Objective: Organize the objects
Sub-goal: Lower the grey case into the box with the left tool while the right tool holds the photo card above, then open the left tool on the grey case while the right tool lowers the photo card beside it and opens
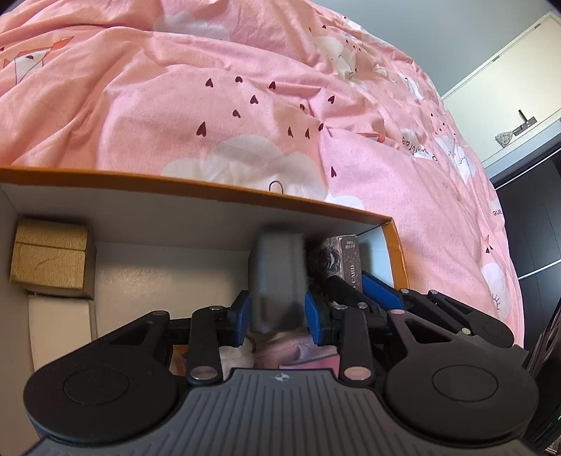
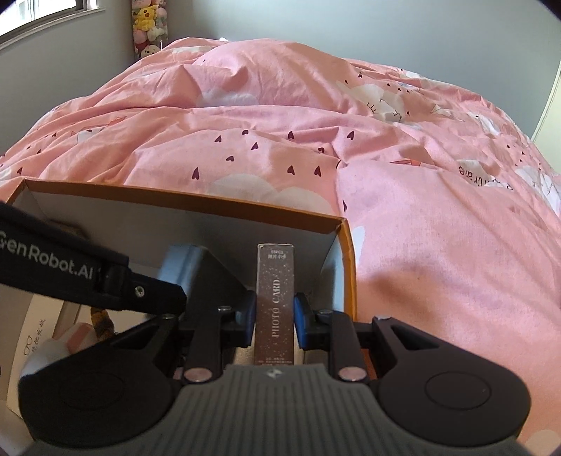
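An open cardboard box [image 1: 217, 191] with an orange rim and a pale inside is seen lying on a pink bedcover [image 1: 217, 105] printed with small dark hearts and white clouds.

The left gripper [image 1: 278, 310] is held down into the box, and a grey, rounded object [image 1: 277, 277] is clamped between its blue pads; the object is blurred, so its kind cannot be told. It is held upright near the far wall of the box. Just to the right of it, in the box's far right corner, the right gripper [image 2: 273, 317] is seen, closed on a slim dark card box [image 2: 274, 301] lettered "PHOTO CARD". The card box is held upright on its narrow end, with the pads pressed on its two long sides, close to the right wall of the box.

In the far left corner of the box a gold-coloured carton [image 1: 49, 257] is stood, and a white carton [image 1: 61, 328] is set just in front of it, against the left wall. The middle of the box floor is seen bare. Beyond the box, by the wall past the bedcover, a column of soft toys [image 2: 149, 24] is visible from the right wrist.
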